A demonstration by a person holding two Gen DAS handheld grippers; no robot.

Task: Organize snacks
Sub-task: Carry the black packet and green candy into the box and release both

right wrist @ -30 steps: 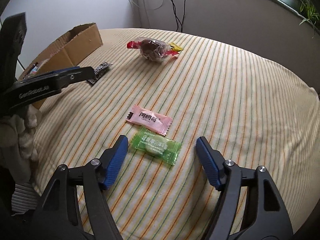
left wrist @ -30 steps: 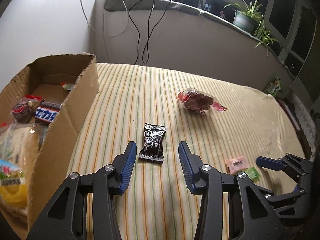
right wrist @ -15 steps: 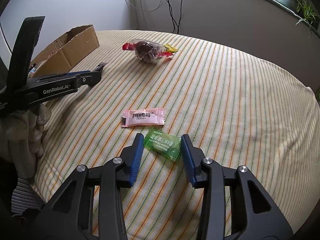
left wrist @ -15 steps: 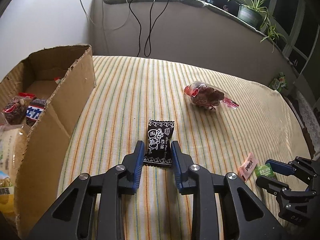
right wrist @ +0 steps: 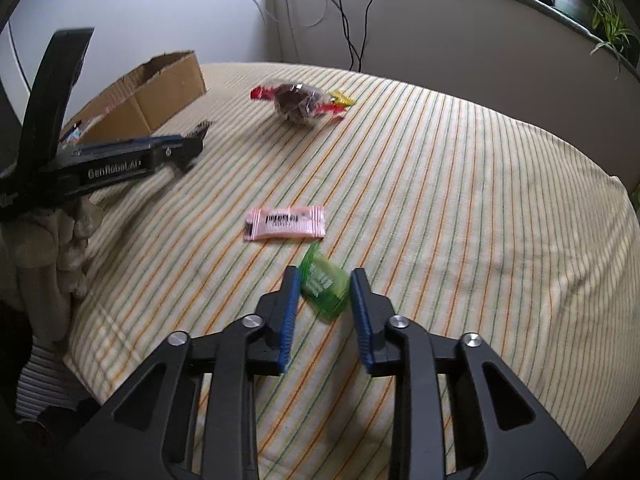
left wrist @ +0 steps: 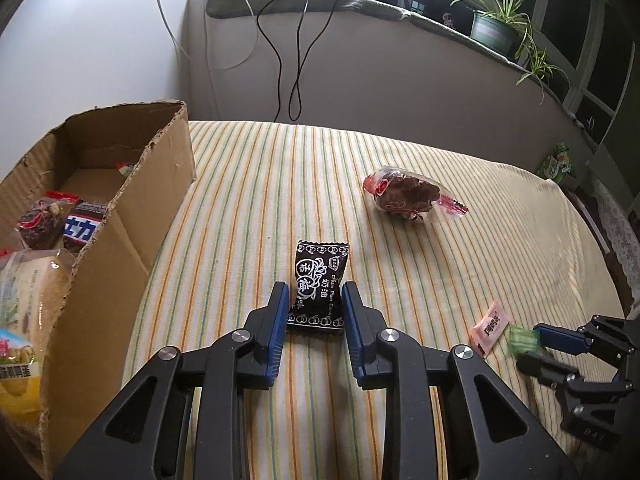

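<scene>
Left gripper (left wrist: 313, 304) clamped on black plum-candy sachet (left wrist: 319, 286); right gripper (right wrist: 325, 294), jaws just closing, pinches green translucent candy wrapper (right wrist: 324, 285) mid-bedspread.

striped cloth (left wrist: 420, 168) in yellow, orange & green covers the surface filling most of the frame. behind it a grey-beige ledge (left wrist: 400, 60) curves across the top, w/ black & white cables (left wrist: 298, 40) hanging down upper centre. white wall (left wrist: 88, 40) upper left, potted plant (left wrist: 496, 24) & dark windows (left wrist: 572, 12) upper right.
</scene>
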